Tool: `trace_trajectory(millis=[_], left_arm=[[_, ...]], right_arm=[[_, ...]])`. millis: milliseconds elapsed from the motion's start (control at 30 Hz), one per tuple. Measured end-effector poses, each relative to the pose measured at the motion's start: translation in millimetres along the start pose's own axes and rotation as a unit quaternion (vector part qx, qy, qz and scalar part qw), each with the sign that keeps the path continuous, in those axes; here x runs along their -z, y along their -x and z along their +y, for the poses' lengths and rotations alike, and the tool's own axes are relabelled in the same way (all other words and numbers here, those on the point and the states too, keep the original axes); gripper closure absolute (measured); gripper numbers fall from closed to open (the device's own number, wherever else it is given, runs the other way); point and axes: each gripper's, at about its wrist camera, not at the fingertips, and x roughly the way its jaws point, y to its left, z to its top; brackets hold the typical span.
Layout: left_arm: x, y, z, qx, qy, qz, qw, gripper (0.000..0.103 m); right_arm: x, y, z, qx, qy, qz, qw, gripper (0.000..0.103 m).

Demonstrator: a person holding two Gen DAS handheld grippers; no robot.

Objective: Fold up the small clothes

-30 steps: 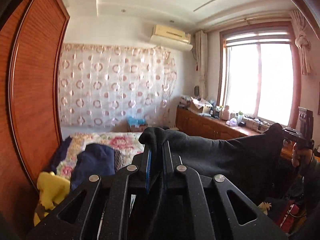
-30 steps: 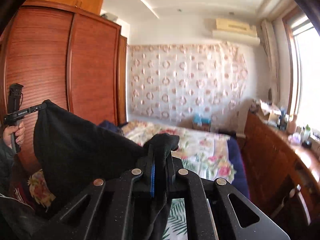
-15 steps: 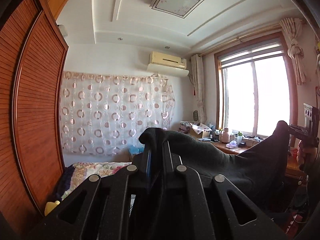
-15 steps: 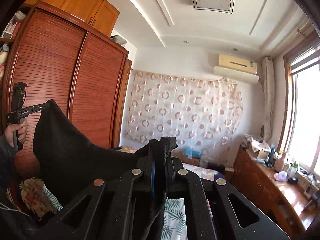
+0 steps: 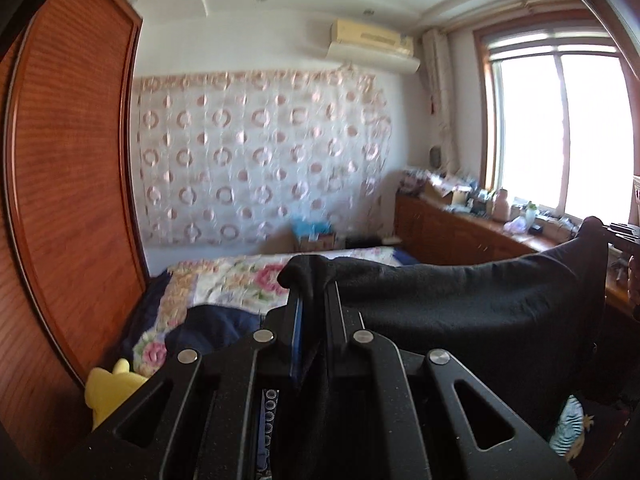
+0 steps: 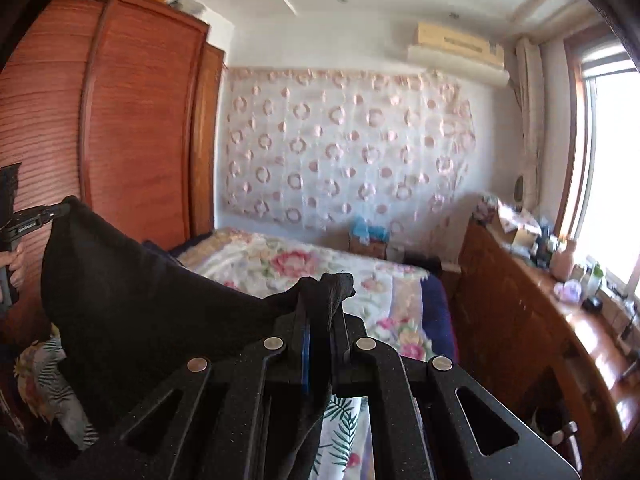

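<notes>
Two hand-held grippers hold one black garment (image 5: 472, 300) stretched in the air between them, above a bed.

Seen from the left wrist, the left gripper (image 5: 314, 304) is clamped on a bunched corner of the dark cloth, which runs off to the right edge of the view, where the right gripper (image 5: 622, 234) pinches the far corner. Seen from the right wrist, the right gripper (image 6: 322, 312) is likewise closed on a gathered corner, and the cloth sags leftward to the left gripper (image 6: 56, 212), held by a hand (image 6: 14, 266). Beyond and below the garment lies a bed with a floral quilt (image 6: 280, 264); navy clothing (image 5: 212, 328) and a yellow soft item (image 5: 110, 390) lie at its near left. A tall wooden wardrobe (image 6: 132, 132) stands to the left, a circle-patterned curtain (image 5: 256, 164) hangs behind the bed, and a cluttered wooden counter (image 6: 532, 300) runs under a bright window (image 5: 560, 128) to the right.
</notes>
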Motion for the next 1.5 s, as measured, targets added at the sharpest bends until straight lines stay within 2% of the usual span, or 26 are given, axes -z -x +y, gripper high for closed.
trace_trajectory(millis=[100, 133, 167, 233, 333, 367, 567, 700, 867, 1167, 1333, 1500], left_arm=[[23.2, -59.6, 5.7, -0.024, -0.013, 0.049, 0.9984, 0.091], [29.4, -71.6, 6.8, -0.02, -0.01, 0.068, 0.9974, 0.087], [37.5, -85.2, 9.7, -0.012, -0.002, 0.09, 0.9958, 0.072], [49.8, -92.5, 8.2, -0.015, 0.006, 0.109, 0.9939, 0.053], [66.4, -83.4, -3.0, -0.006, -0.003, 0.125, 0.9921, 0.037], [70.2, -80.6, -4.9, 0.001, -0.003, 0.13, 0.9916, 0.035], [93.3, -53.7, -15.8, 0.018, -0.004, 0.156, 0.9875, 0.033], [116.7, -49.0, -17.1, 0.027, 0.0, 0.184, 0.9826, 0.033], [151.0, -54.1, -25.2, 0.032, -0.005, 0.223, 0.9743, 0.033], [189.3, -76.3, -35.5, 0.038, -0.008, 0.277, 0.96, 0.033], [196.2, -80.4, -39.6, 0.034, -0.024, 0.282, 0.9586, 0.033], [200.2, -80.4, -48.4, 0.025, -0.045, 0.276, 0.9599, 0.027]], right_arm=[[19.9, -69.0, -0.6, 0.012, -0.002, 0.027, 1.0, 0.097], [27.9, -91.7, -0.1, 0.012, -0.007, 0.049, 0.999, 0.091], [35.4, -118.9, 0.4, 0.013, -0.016, 0.092, 0.996, 0.087], [52.5, -154.5, 1.4, 0.032, -0.028, 0.145, 0.989, 0.069], [80.7, -177.1, 6.5, 0.041, -0.039, 0.166, 0.985, 0.055], [89.6, -180.8, 8.6, 0.041, -0.043, 0.174, 0.983, 0.054], [112.5, -179.7, 24.3, 0.02, -0.065, 0.204, 0.977, 0.054], [108.3, -168.5, 10.0, -0.003, -0.087, 0.217, 0.972, 0.054], [128.4, -158.3, 8.7, -0.026, -0.12, 0.232, 0.965, 0.054], [137.3, -164.8, -1.7, -0.017, -0.168, 0.222, 0.96, 0.054], [152.0, -158.1, 5.3, -0.017, -0.163, 0.227, 0.96, 0.054], [154.0, -145.6, 2.7, -0.018, -0.174, 0.23, 0.957, 0.053]])
